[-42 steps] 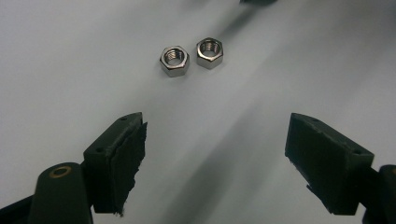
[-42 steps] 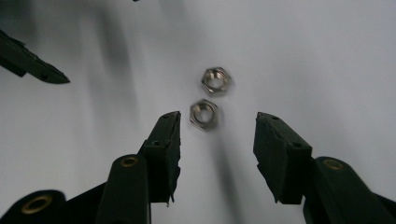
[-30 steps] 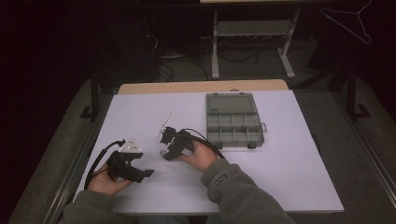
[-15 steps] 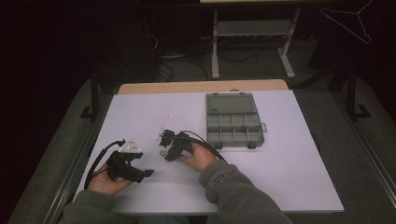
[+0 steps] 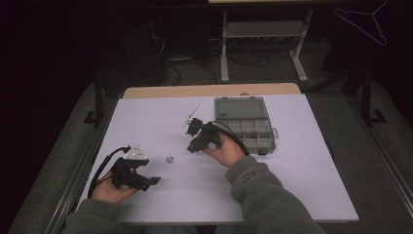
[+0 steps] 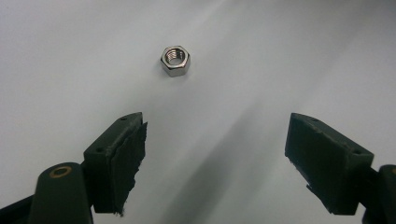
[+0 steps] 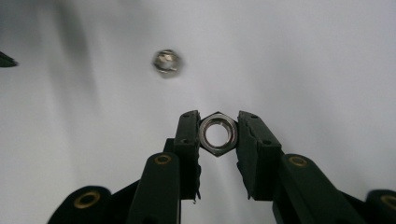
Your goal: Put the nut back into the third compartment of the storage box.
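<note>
Transport of a hex nut is the step in hand. Right gripper (image 7: 217, 135) has just closed its jaws and now clamps a large nut (image 7: 218, 134) between the pads, bore facing the camera, flats seated against each pad. Second nut (image 7: 166, 62), smaller, lies on the white table (image 5: 292, 185) ahead of these jaws and to their left, well apart from them. Left gripper (image 6: 215, 158) stands with jaws wide apart and nothing between them; the small nut sits just ahead of the gap (nearer the left jaw). Compartment box (image 5: 246, 122) lies open beside the right hand. Next move probably calls for carrying the clamped nut over one compartment, keeping the grip firm until it is above the chosen cell.
</note>
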